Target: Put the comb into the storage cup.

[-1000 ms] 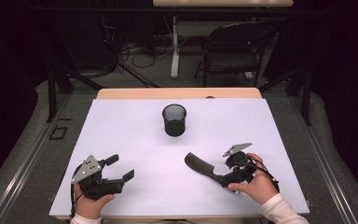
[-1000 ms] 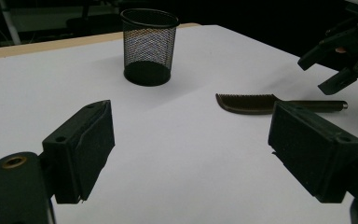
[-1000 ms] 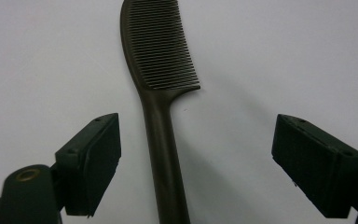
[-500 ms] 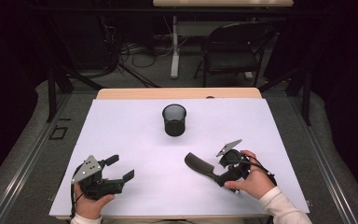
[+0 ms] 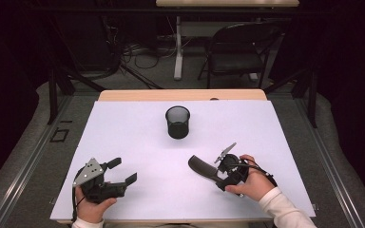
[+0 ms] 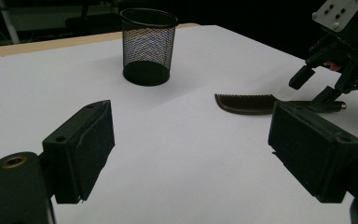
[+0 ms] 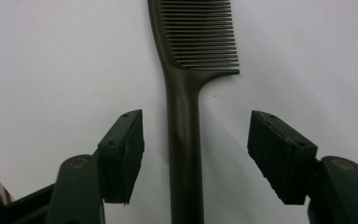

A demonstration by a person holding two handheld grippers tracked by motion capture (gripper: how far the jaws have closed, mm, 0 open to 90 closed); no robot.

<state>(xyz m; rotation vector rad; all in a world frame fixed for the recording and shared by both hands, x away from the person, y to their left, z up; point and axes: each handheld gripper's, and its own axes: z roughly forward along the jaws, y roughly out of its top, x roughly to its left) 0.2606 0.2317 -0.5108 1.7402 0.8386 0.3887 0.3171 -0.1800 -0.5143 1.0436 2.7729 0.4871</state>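
Dark brown plastic comb flat on the white matte bench, toward its right front; fine, even teeth along one side of a slightly curved head, tapering into a long, smooth, rounded handle. Right gripper low over that handle, jaws spread wide, one rectangular black pad on each side of it and neither touching; handle nearer the left pad in the right gripper view. In the high view, right gripper held in a hand with a white sleeve, comb pointing away to the left and toward the cup. Black wire-mesh cup upright near mid-bench, round, with a solid rim and a solid dark base, well apart from the comb; inside hard to make out through the mesh, nothing rising above its rim. Left gripper at the left front of the bench, held in the other hand, grey three-cornered plate on top, jaws wide apart and holding nothing. In the left gripper view, blocky black pads with small screw holes, bare bench between them, cup and comb farther off, teeth showing as a fine ridged edge. Bench top smooth white with a pale wooden strip along the far edge.
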